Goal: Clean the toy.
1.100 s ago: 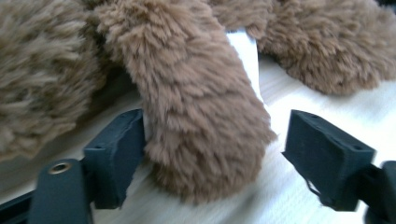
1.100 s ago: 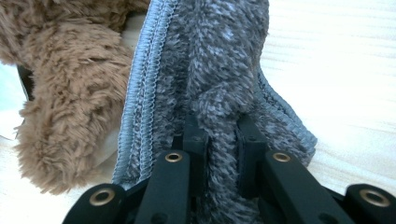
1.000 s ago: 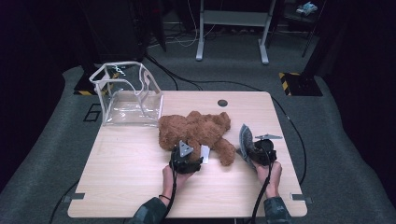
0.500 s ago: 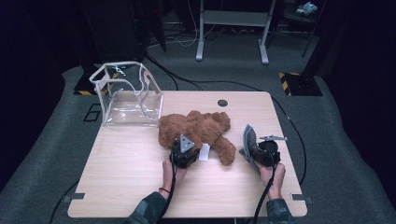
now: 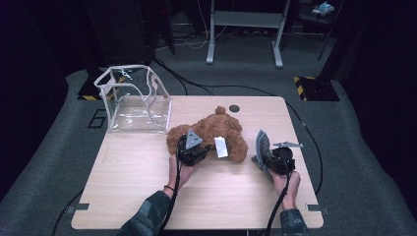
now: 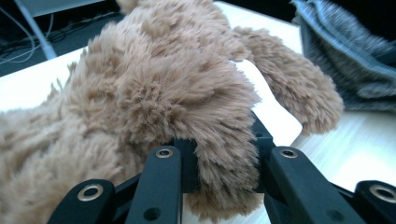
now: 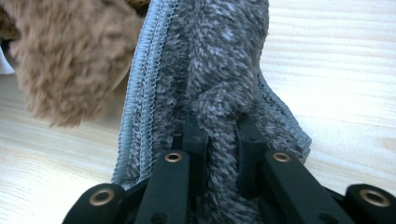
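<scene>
A brown plush bear (image 5: 216, 132) lies in the middle of the wooden table (image 5: 147, 187), a white tag (image 5: 221, 146) on it. My left gripper (image 5: 193, 147) is at the bear's near left side, shut on a tuft of its fur (image 6: 219, 140). In the right gripper view a grey cloth (image 7: 219, 84) stands bunched between the jaws. My right gripper (image 5: 272, 158) is shut on that grey cloth (image 5: 261, 145), just right of the bear's leg (image 7: 70, 56). The cloth (image 6: 345, 56) also appears at the far right of the left gripper view.
A clear plastic bag (image 5: 135, 101) with white handles stands open at the table's back left corner. A dark round grommet (image 5: 234, 108) sits near the back edge. Cables run over the grey floor behind the table, where a metal stand (image 5: 243, 29) is.
Both grippers have moved forward, away from the person. The left gripper now grips the bear's fur, and the grey cloth has come closer to the bear.
</scene>
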Demonstrator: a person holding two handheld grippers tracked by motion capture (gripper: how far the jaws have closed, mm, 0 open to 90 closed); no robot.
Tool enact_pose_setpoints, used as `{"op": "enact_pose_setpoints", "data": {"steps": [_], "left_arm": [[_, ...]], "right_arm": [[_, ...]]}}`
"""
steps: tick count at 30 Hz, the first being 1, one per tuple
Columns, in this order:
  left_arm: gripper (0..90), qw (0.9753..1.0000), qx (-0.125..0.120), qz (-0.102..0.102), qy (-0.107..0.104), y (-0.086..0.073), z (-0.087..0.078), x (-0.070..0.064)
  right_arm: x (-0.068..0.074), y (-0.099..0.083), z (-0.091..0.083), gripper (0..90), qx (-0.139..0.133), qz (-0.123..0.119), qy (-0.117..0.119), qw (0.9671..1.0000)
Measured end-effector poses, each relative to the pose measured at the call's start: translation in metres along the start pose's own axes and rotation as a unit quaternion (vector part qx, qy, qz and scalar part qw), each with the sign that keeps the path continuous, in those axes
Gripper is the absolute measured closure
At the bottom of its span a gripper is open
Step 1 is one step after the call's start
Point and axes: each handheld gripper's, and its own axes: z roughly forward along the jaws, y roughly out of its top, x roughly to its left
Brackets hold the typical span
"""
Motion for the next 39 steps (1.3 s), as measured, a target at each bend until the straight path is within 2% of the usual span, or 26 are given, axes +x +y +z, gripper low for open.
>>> {"op": "enact_pose_setpoints", "data": {"steps": [3, 7, 8, 9, 10, 11, 12, 13, 14, 17, 18, 19, 22, 23, 25, 27, 28, 30, 31, 32, 33, 34, 36, 37, 38, 39], "left_arm": [[73.9, 0.9997, -0.018, -0.011, -0.013, 0.008, -0.005, 0.000], [74.1, 0.9990, -0.035, -0.010, -0.027, 0.018, -0.013, -0.003], [74.1, 0.9979, -0.044, -0.017, -0.043, 0.022, -0.018, -0.003], [74.1, 0.9979, -0.044, -0.017, -0.043, 0.022, -0.018, -0.003], [74.1, 0.9965, -0.056, -0.028, -0.055, 0.026, -0.023, -0.004], [74.1, 0.9965, -0.056, -0.028, -0.055, 0.026, -0.023, -0.004], [74.1, 0.9948, -0.067, -0.035, -0.068, 0.031, -0.028, -0.005], [74.1, 0.9948, -0.067, -0.035, -0.068, 0.031, -0.028, -0.005], [74.1, 0.9937, -0.070, -0.043, -0.075, 0.033, -0.030, -0.006], [74.1, 0.9890, -0.084, -0.056, -0.108, 0.037, -0.039, -0.009], [74.1, 0.9874, -0.085, -0.066, -0.116, 0.037, -0.041, -0.010], [74.1, 0.9874, -0.085, -0.066, -0.116, 0.037, -0.041, -0.010], [73.9, 0.9844, -0.076, -0.079, -0.138, 0.032, -0.041, -0.005], [73.8, 0.9844, -0.076, -0.079, -0.138, 0.032, -0.041, -0.005], [73.5, 0.9859, -0.055, -0.088, -0.131, 0.023, -0.033, 0.002], [73.1, 0.9846, -0.038, -0.110, -0.130, 0.011, -0.024, 0.013], [73.0, 0.9851, -0.029, -0.117, -0.122, 0.005, -0.021, 0.019], [72.7, 0.9831, -0.027, -0.137, -0.118, -0.003, -0.018, 0.030], [71.9, 0.9831, -0.025, -0.141, -0.114, -0.005, -0.017, 0.033], [71.9, 0.9824, -0.022, -0.146, -0.114, -0.006, -0.016, 0.034], [71.4, 0.9823, -0.021, -0.148, -0.113, -0.007, -0.015, 0.035], [70.4, 0.9835, -0.016, -0.146, -0.106, -0.006, -0.014, 0.033], [69.5, 0.9841, -0.014, -0.145, -0.102, -0.005, -0.013, 0.031], [68.8, 0.9841, -0.014, -0.145, -0.102, -0.005, -0.013, 0.031], [68.8, 0.9847, -0.013, -0.145, -0.096, -0.004, -0.013, 0.030], [68.1, 0.9843, -0.011, -0.150, -0.092, -0.003, -0.012, 0.030]], "right_arm": [[0.002, 0.004, -0.003, 78.2, -0.004, 0.001, -0.001, 1.0000], [0.000, 0.006, -0.007, 78.1, -0.012, 0.004, -0.001, 0.9999], [-0.001, 0.007, -0.010, 78.1, -0.012, 0.004, -0.006, 0.9999], [-0.001, 0.007, -0.010, 78.1, -0.012, 0.004, -0.006, 0.9999], [-0.002, 0.009, -0.016, 78.1, -0.019, 0.005, -0.006, 0.9998], [-0.002, 0.009, -0.016, 78.1, -0.019, 0.005, -0.006, 0.9998], [-0.004, 0.011, -0.023, 78.1, -0.029, 0.003, -0.008, 0.9996], [-0.004, 0.011, -0.023, 78.1, -0.029, 0.003, -0.008, 0.9996], [-0.004, 0.012, -0.027, 78.1, -0.033, 0.004, -0.009, 0.9994], [-0.003, 0.019, -0.042, 78.1, -0.048, 0.000, -0.013, 0.9988], [-0.002, 0.021, -0.046, 78.2, -0.054, -0.002, -0.015, 0.9984], [-0.002, 0.021, -0.046, 78.2, -0.054, -0.002, -0.015, 0.9984], [0.005, 0.028, -0.060, 78.1, -0.066, -0.013, -0.021, 0.9975], [0.005, 0.028, -0.060, 78.1, -0.066, -0.013, -0.021, 0.9975], [0.008, 0.031, -0.060, 78.2, -0.064, -0.017, -0.022, 0.9976], [0.011, 0.034, -0.056, 78.1, -0.057, -0.023, -0.024, 0.9978], [0.013, 0.035, -0.054, 78.2, -0.056, -0.026, -0.023, 0.9979], [0.019, 0.040, -0.053, 78.2, -0.057, -0.030, -0.017, 0.9978], [0.029, 0.048, -0.055, 78.2, -0.063, -0.038, -0.010, 0.9972], [0.029, 0.048, -0.055, 78.2, -0.063, -0.038, -0.010, 0.9972], [0.035, 0.052, -0.057, 78.2, -0.066, -0.047, -0.007, 0.9967], [0.050, 0.063, -0.061, 78.2, -0.070, -0.062, -0.002, 0.9956], [0.066, 0.074, -0.064, 78.2, -0.077, -0.079, 0.005, 0.9939], [0.066, 0.074, -0.064, 78.2, -0.077, -0.079, 0.005, 0.9939], [0.076, 0.079, -0.066, 78.2, -0.078, -0.086, 0.010, 0.9932], [0.093, 0.088, -0.068, 78.2, -0.079, -0.103, 0.015, 0.9915]]}}
